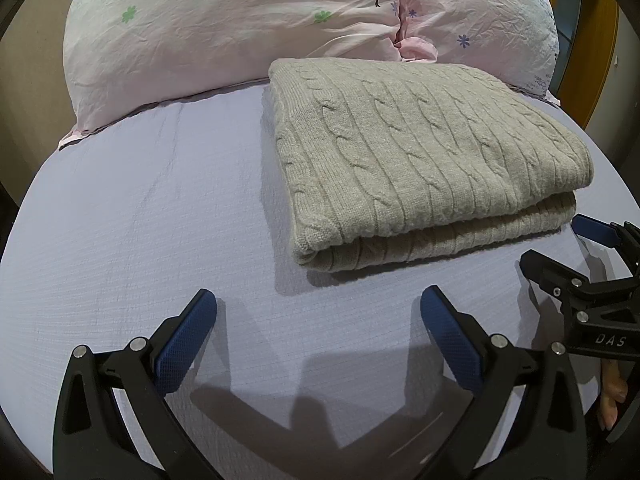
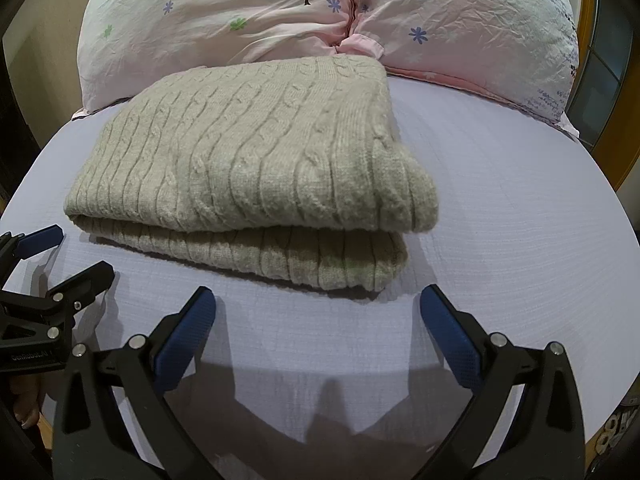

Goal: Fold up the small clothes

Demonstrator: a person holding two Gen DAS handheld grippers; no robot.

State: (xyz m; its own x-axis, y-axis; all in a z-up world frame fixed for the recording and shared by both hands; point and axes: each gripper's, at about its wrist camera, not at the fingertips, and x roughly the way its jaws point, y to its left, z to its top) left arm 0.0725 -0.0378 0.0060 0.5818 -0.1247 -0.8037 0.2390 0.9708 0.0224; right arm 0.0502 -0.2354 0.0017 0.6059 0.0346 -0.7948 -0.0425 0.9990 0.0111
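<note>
A beige cable-knit sweater (image 1: 416,152) lies folded into a thick rectangle on the lilac bed sheet (image 1: 140,220); it also shows in the right wrist view (image 2: 256,168). My left gripper (image 1: 318,304) is open and empty, just short of the sweater's near left corner. My right gripper (image 2: 318,304) is open and empty, just short of the sweater's near right corner. Each gripper shows in the other's view: the right gripper (image 1: 560,244) at the right edge, the left gripper (image 2: 76,252) at the left edge, both with jaws apart.
Two pink flowered pillows (image 1: 224,28) (image 2: 480,28) lie against the sweater's far edge. A wooden frame (image 1: 600,52) stands at the far right. The bed's near edge (image 2: 600,400) curves close beside my right gripper.
</note>
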